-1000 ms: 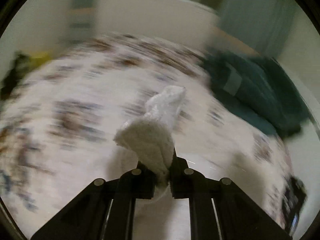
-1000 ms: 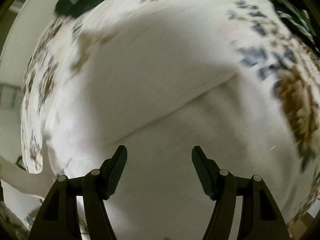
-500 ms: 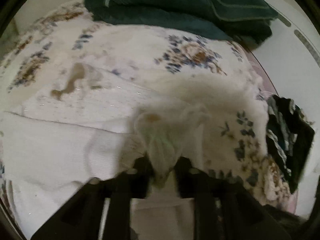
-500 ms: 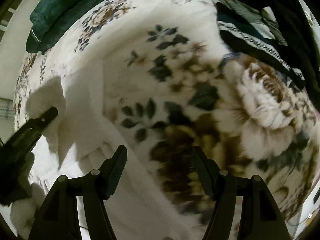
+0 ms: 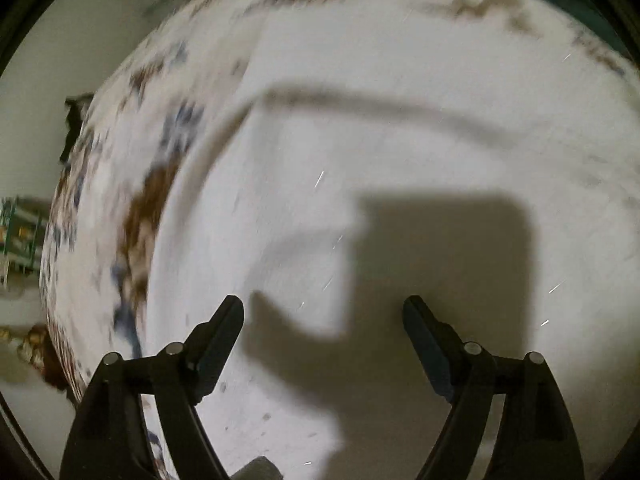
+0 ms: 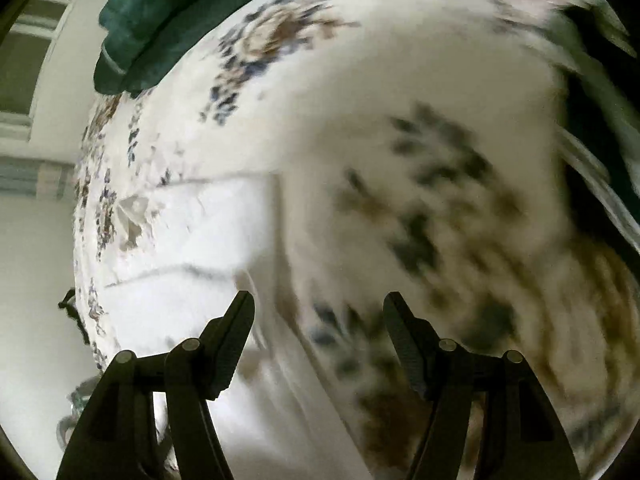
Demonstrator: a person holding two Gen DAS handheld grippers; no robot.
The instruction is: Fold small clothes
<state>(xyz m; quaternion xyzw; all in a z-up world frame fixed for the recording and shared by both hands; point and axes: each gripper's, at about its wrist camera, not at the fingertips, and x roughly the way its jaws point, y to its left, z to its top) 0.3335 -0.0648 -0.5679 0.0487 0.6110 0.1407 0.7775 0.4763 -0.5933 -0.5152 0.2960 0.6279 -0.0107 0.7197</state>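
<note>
The left claw (image 5: pixel 323 310) has just been opening; its jaws stand wide apart with nothing between them, above the white knitted garment (image 5: pixel 400 160) that fills most of the left wrist frame, spread on the floral-patterned bedspread (image 5: pixel 136 208). The right claw (image 6: pixel 319 306) is also apart and empty. There the garment (image 6: pixel 200 248) lies lower left, a dark green folded cloth (image 6: pixel 160 20) upper left.

Cloth surfaces and matt black plastic fingers

The white garment (image 5: pixel 400 152) is seen as matt, finely textured cloth; the floral bedspread (image 6: pixel 440 184) as soft printed fabric; the green folded blanket (image 6: pixel 160 20) as thick matt cloth. The fingers (image 5: pixel 216 336) are made of matt black plastic, with small shiny metal pins.
</note>
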